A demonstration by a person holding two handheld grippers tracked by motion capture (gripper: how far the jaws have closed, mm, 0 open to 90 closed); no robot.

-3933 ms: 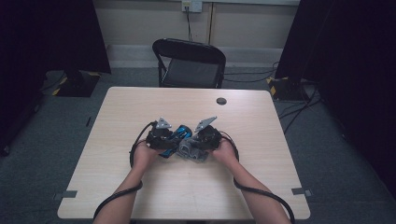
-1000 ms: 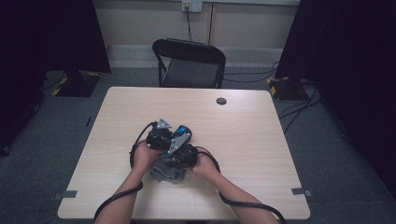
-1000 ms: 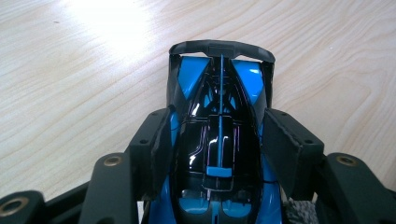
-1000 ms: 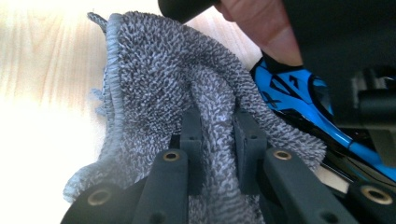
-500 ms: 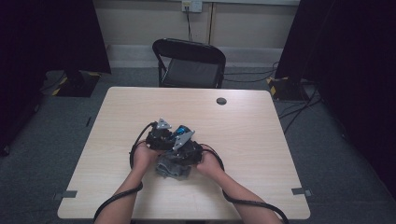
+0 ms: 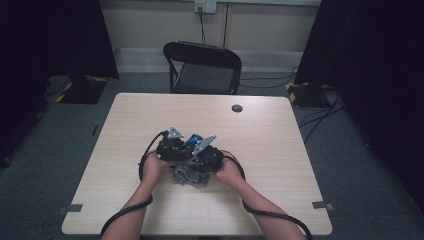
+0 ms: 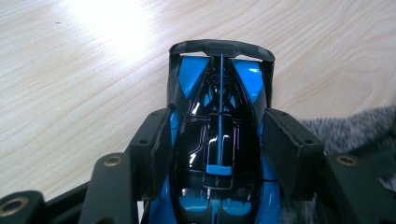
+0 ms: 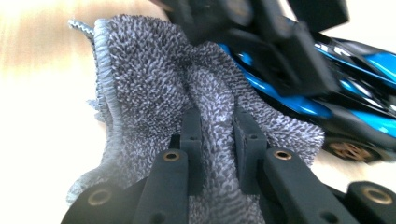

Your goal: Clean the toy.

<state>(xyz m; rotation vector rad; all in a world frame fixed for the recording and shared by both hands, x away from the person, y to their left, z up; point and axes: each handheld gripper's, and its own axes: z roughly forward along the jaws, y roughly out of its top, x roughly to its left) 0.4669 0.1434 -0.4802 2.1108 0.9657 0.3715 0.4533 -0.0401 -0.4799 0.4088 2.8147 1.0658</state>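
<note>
**Toy car clamped, cloth pinched beside it: risks and materials**

We had the left claw [image 7: 212,154] closed on the blue and black toy car [image 7: 219,135], one pad on each flank at about mid-body. The car sat at the lower centre of the high view, near the middle of the desk [image 6: 280,135]. The right claw [image 8: 218,140] was nipped shut on a raised fold of the grey cloth [image 8: 154,93], which lay just beside the car and touched its side at the right of the right gripper view.

Risks, as we judged them:
- The car's shell looked glossy and tapered toward the nose, so the pads could slide forward along the flanks and let it squirt out.
- The cloth was held by one narrow ridge. A hard wipe could pull the fold free or drag the loose hem under the wheels.
- The thin black front wing [image 7: 222,46] looked fragile; cloth loops might snag it.
- The two claws worked close together and could knock each other.

Materials: the car was hard moulded plastic, shiny, with bronze-coloured wheel hubs. The cloth was soft, looped terry, with a stitched edge. The desk was smooth, pale wood-grain laminate.
</note>
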